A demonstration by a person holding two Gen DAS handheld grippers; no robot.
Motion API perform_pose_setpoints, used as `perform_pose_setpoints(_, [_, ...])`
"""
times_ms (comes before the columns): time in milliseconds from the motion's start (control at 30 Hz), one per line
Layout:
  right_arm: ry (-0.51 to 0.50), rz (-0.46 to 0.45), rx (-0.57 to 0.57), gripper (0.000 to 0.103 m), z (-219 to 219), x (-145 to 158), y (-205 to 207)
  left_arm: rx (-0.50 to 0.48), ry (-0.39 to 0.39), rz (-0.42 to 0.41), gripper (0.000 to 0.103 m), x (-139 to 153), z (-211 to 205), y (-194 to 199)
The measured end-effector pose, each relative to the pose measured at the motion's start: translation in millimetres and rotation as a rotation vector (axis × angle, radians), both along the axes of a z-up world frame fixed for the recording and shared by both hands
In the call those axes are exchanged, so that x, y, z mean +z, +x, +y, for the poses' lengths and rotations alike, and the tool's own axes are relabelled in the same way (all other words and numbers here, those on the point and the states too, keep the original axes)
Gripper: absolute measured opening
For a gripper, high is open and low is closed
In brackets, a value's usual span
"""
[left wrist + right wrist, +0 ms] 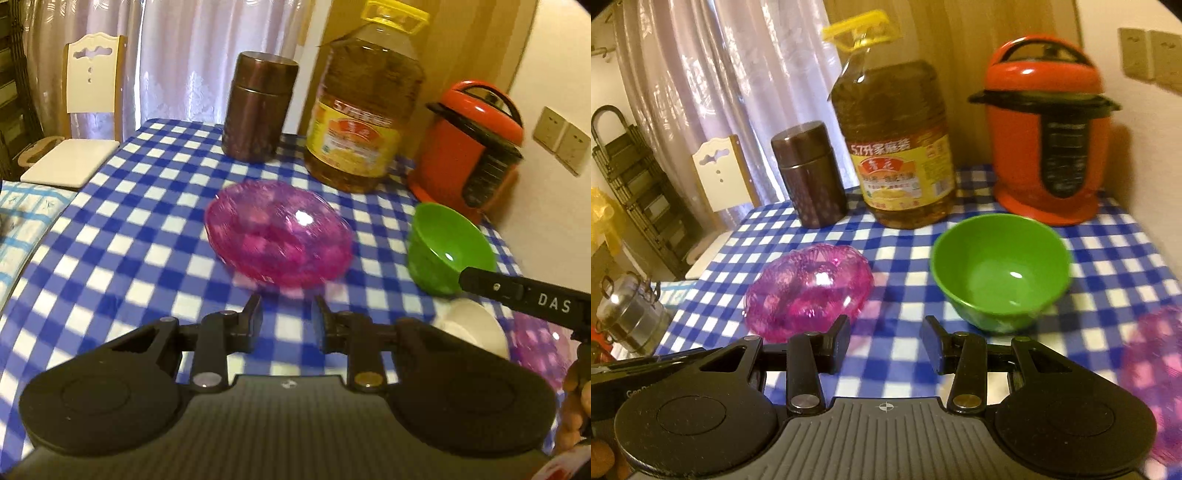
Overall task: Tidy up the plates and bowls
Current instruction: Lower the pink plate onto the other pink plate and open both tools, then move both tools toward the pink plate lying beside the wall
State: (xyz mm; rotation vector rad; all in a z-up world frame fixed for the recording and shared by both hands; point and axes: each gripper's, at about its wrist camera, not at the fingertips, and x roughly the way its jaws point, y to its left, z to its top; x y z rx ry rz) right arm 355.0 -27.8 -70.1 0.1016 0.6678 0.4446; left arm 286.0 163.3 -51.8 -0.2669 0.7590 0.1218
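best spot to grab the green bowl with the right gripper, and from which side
Take the green bowl by its rim, probably the near edge facing the right gripper. It stands upright and empty on the checked tablecloth, so one finger can drop inside and one outside the thin wall. Come from above and the front; the oil bottle and red cooker crowd the far side.

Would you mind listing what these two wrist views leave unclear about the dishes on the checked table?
- White bowl, left wrist view: its front hidden by the left gripper and the right gripper's arm; absent from the right wrist view.
- Second pink dish, right wrist view: blurred and cut off by the right edge, so its shape is unclear.
- Pink dish: motion blur hides its pattern.
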Motion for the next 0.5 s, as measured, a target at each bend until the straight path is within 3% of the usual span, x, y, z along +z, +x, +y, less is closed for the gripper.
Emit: perform_pose_setpoints(500, [0.006,-0.023,-0.132,0.044,-97.7,28.4,-127.0,-0.081,0.003,-0.013,0.028,47.5,-81.4,-91.7])
